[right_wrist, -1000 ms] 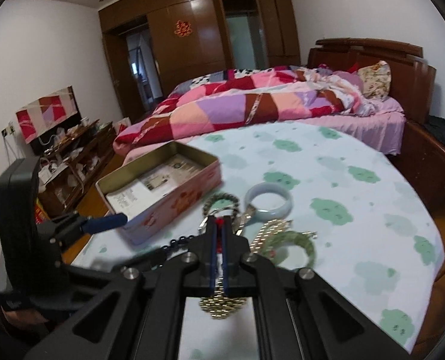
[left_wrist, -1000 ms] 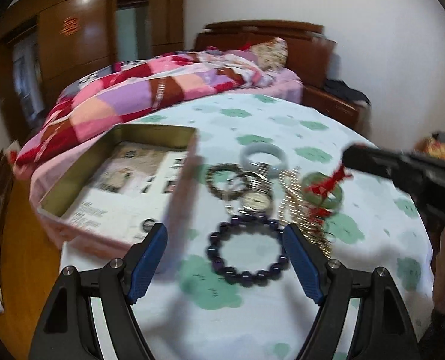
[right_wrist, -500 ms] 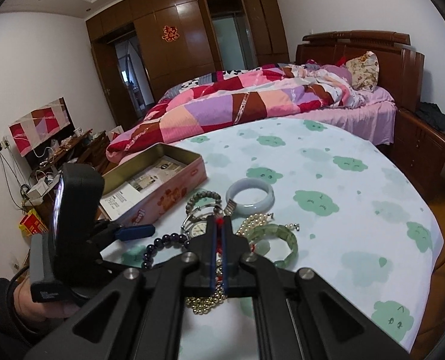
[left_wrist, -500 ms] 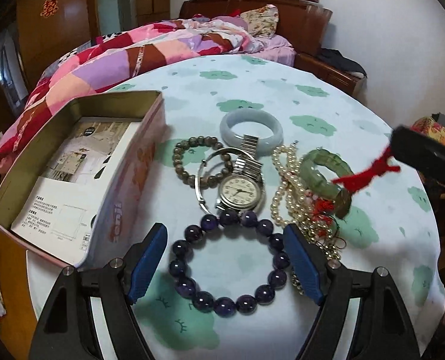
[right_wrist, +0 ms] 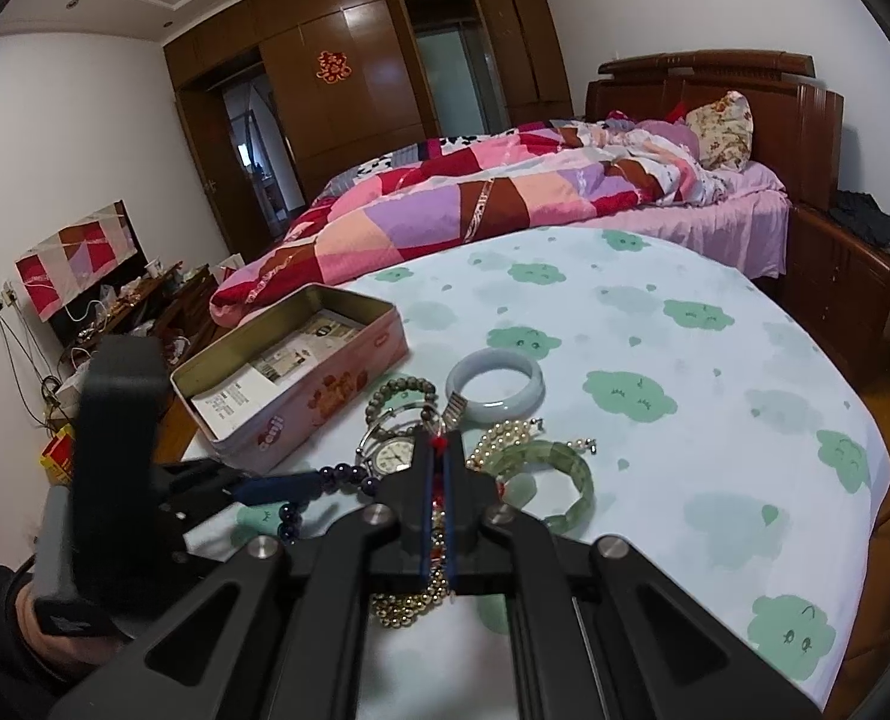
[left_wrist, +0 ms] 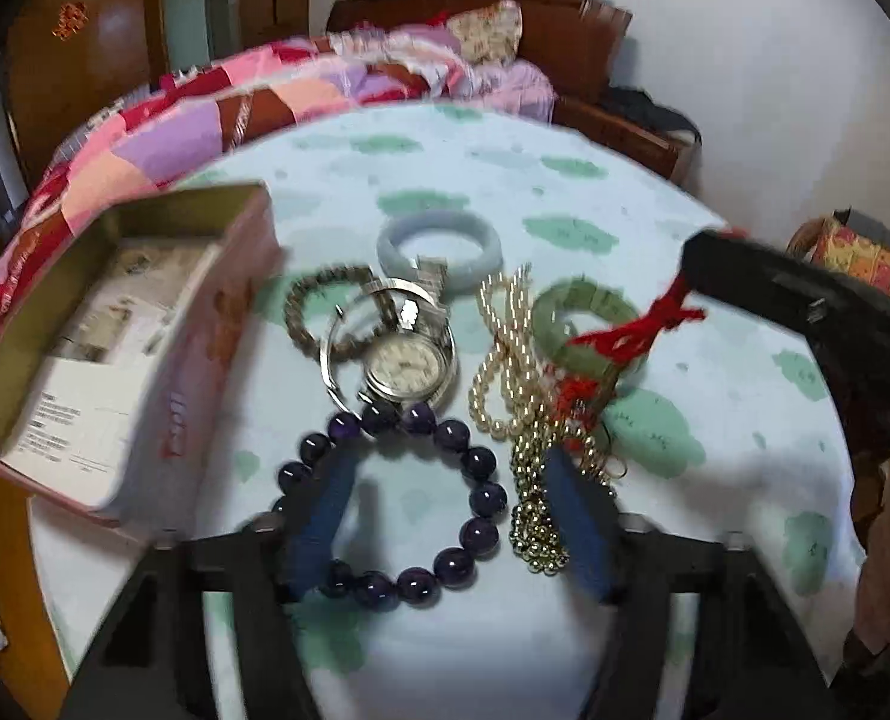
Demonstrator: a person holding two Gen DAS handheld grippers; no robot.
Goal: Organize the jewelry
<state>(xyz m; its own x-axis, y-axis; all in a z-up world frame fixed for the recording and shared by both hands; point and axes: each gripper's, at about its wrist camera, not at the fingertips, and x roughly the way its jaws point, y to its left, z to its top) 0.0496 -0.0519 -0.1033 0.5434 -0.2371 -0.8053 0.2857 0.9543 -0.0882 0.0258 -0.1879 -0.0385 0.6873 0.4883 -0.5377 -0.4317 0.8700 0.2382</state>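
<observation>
- Open pink tin (right_wrist: 301, 378) at the counter's (right_wrist: 715, 438) left edge, holding only printed paper cards (left_wrist: 103, 372).
- Jewelry heaped just right of the tin: pale bangle (left_wrist: 439, 249), brown bead bracelet (left_wrist: 319, 312), watch (left_wrist: 406, 363), pearl strand (left_wrist: 502, 360), green bangle (left_wrist: 589, 324), gold bead chain (left_wrist: 535, 516).
- Left gripper (left_wrist: 451, 510) open, fingers astride the purple bead bracelet (left_wrist: 397, 498).
- Right gripper (right_wrist: 439, 510) clamped on a red tassel cord (left_wrist: 631, 333).
- Bed (right_wrist: 505, 192) beyond.
</observation>
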